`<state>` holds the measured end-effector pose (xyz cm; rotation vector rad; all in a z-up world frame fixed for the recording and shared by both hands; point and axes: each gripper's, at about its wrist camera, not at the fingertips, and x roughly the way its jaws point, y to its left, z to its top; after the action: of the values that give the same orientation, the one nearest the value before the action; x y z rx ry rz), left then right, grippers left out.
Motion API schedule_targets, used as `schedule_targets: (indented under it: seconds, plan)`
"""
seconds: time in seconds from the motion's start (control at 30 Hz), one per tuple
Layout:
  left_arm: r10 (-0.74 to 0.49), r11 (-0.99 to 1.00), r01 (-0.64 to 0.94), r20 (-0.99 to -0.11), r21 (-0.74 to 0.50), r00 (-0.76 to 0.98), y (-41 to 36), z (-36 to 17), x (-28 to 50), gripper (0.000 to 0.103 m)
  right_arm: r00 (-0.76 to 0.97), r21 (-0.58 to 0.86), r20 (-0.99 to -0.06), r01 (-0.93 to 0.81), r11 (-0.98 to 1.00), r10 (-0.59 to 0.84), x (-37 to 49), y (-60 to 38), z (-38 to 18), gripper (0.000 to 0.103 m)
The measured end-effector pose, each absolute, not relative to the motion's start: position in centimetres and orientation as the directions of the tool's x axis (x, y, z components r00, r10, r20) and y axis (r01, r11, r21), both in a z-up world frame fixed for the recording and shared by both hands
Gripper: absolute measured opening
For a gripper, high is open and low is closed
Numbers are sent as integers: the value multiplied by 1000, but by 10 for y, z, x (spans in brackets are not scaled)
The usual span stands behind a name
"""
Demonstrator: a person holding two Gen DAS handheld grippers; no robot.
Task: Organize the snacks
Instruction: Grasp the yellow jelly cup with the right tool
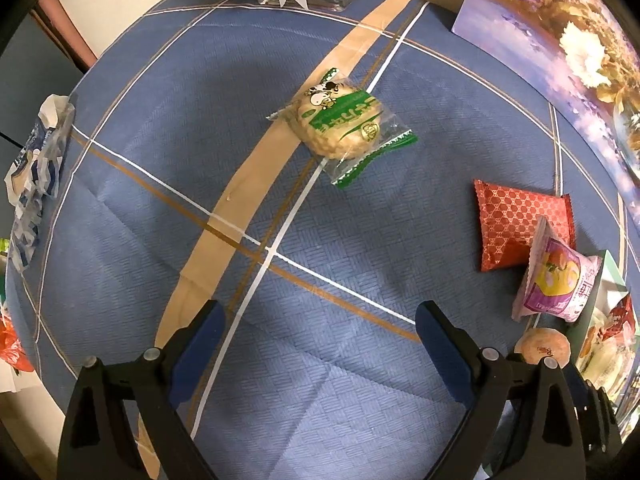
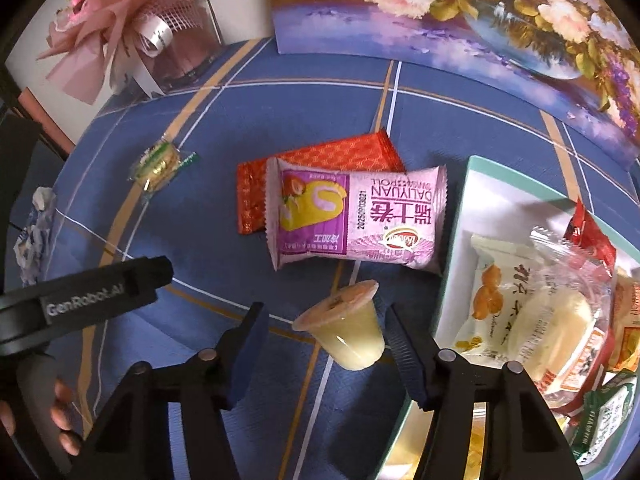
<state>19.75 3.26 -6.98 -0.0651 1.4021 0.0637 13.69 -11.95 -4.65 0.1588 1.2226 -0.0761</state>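
A yellow jelly cup lies tipped on the blue checked tablecloth between the jaws of my right gripper. The right finger sits close against the cup, while a gap shows at the left finger, so the gripper is open. Just beyond lie a purple swiss-roll packet and, partly under it, a red packet. A green-wrapped rice cracker rests on the cloth ahead of my left gripper, which hangs open over bare cloth with nothing between its fingers. A white tray with a teal rim holds several wrapped snacks at the right.
A flower painting leans along the back. A pink bouquet in a glass vase stands at the back left. A crumpled blue-and-white wrapper lies at the table's left edge. The left gripper's body and a person's hand show in the right wrist view.
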Motion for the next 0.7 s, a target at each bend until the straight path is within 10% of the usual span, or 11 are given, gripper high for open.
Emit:
schedule_targets:
  seconds: [0.7]
  plan:
    - [-42,992,-109,-986,-59,159,40,-79,207,96,372,133,-927,188,973,55,131,-133,-37,50]
